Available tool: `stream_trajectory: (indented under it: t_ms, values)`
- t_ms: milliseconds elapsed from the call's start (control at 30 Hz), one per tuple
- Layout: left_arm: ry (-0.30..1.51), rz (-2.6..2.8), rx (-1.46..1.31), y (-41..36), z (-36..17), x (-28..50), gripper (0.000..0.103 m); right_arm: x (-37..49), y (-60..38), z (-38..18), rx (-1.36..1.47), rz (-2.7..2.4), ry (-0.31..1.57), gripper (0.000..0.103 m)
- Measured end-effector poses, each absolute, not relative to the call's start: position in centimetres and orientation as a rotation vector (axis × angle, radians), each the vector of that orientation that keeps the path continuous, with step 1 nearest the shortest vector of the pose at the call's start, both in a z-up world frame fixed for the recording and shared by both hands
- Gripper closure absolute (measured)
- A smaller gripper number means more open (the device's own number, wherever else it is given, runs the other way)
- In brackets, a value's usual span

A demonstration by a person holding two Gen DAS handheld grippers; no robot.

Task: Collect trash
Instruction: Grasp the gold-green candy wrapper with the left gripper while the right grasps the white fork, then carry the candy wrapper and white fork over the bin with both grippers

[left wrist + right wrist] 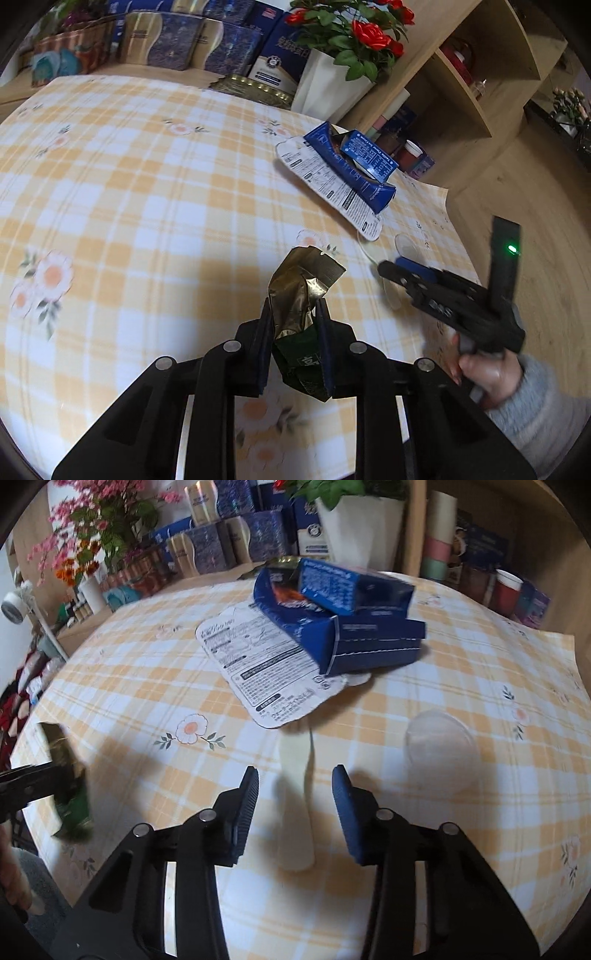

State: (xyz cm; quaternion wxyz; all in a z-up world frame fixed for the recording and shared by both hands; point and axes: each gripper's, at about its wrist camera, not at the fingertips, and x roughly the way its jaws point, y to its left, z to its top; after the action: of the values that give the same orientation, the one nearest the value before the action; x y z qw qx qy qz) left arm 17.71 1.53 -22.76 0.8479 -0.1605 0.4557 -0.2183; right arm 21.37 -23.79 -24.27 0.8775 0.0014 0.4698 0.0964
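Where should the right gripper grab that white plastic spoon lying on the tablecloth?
Probably the white spoon handle's near half, coming down from above: it lies flat between the right gripper fingers, running lengthwise away from the camera, so the open jaws already straddle its narrow width.

A crumpled gold-and-green foil wrapper (297, 325) stands pinched upright above the checked tablecloth, its torn gold top flaring open. Two dark blue cartons (354, 627), torn open and crushed, lie stacked on a flat white printed card (258, 664) towards the table's far side. Nearer, a pale plastic spoon (295, 801) lies flat, its tip under the card's edge. Beside it sits a clear round lid (441, 746).
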Motion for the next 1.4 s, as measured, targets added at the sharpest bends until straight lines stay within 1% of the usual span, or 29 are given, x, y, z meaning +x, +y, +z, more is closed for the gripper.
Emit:
stream_trajectory:
  t_ms: [133,167,200,233,433,633,1033,1200,1400]
  values:
    - [0.962,-0.461,-0.334,2.5,-22.7,16.3,0.082,21.7,-23.2,-25.1,-0.037,0.194,1.005,0.064]
    - [0.962,-0.461,-0.333,2.6,-22.7,16.0,0.082,21.8,-23.0,-25.2,-0.049,0.192,1.006,0.067]
    - [0.963,-0.462,-0.334,2.7,-22.7,15.7,0.082,21.7,-22.9,-25.1,-0.054,0.193,1.004,0.073]
    - [0.962,-0.462,-0.338,2.8,-22.7,15.5,0.082,21.7,-22.9,-25.1,-0.060,0.189,1.006,0.086]
    - [0.957,-0.463,-0.341,2.9,-22.4,14.3,0.082,19.7,-22.6,-23.5,-0.064,0.216,0.985,0.086]
    - [0.953,-0.485,-0.321,2.6,-21.9,12.5,0.082,16.6,-22.7,-21.7,-0.002,0.239,0.964,0.086]
    - [0.932,-0.510,-0.280,2.8,-20.6,6.8,0.082,8.1,-22.2,-18.5,0.064,0.272,0.910,0.086]
    - [0.931,-0.520,-0.265,3.0,-20.6,3.8,0.082,3.9,-21.6,-18.8,0.074,0.294,0.918,0.086]
    - [0.938,-0.529,-0.250,3.2,-21.1,0.9,0.082,-1.0,-20.5,-21.0,0.099,0.336,0.972,0.086]
